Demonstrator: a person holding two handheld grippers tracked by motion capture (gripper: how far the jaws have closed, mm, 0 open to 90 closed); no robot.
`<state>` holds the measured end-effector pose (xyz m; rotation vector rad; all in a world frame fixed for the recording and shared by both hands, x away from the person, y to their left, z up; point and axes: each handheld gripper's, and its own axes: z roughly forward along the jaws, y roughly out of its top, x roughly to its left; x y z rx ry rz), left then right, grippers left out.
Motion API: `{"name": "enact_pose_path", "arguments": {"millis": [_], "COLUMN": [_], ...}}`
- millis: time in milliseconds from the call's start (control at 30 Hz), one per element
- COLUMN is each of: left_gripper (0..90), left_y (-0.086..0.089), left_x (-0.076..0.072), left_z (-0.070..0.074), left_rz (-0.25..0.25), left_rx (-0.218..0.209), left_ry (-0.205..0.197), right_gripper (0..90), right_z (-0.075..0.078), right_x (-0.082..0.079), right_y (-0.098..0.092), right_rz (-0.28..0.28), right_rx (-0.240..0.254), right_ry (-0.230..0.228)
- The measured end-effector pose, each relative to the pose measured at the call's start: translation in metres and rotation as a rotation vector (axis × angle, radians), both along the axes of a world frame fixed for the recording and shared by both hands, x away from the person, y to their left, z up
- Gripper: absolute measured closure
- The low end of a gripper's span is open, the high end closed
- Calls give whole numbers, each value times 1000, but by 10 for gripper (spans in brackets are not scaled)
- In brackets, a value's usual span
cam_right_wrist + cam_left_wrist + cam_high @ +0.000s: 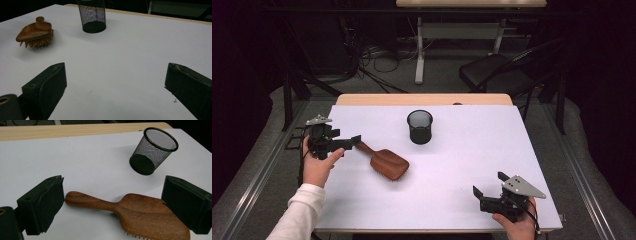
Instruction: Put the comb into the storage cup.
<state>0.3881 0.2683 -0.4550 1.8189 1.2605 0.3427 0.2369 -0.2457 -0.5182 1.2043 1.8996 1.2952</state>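
Observation:
A wooden hairbrush (388, 163) lies bristles down on the white table (462, 165), left of centre, its handle pointing back-left. My left gripper (355, 142) is at the handle's end. In the left gripper view its jaws (113, 188) stand wide open, with the brush (140, 216) lying between them and the handle tip close to the left jaw. A black mesh cup (419, 127) stands upright behind the brush. My right gripper (488, 184) is open near the front right edge, with nothing between its jaws (115, 68). That view looks across at the brush (35, 31) and the cup (92, 17).
The table's wooden back edge (422, 99) shows beyond the white top. Behind it on the floor are a desk leg (419, 55), tangled cables (372, 55) and a black chair (497, 72).

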Motion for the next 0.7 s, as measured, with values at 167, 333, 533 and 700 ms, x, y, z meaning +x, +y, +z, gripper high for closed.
{"name": "enact_pose_path", "arguments": {"millis": [167, 333, 533, 700], "left_gripper": [72, 78, 106, 158], "left_y": [0, -2, -4, -5], "left_x": [6, 11, 18, 23], "left_z": [-3, -4, -8, -12], "left_rz": [8, 11, 16, 27], "left_rx": [0, 8, 25, 33], "left_ry": [12, 21, 38, 44], "right_gripper": [40, 42, 44, 45], "right_z": [-1, -1, -1, -2], "right_x": [0, 1, 1, 1], "right_y": [0, 0, 0, 0], "right_rz": [-2, -1, -4, -3], "right_rx": [4, 0, -3, -2], "right_ry": [5, 3, 0, 6]}}
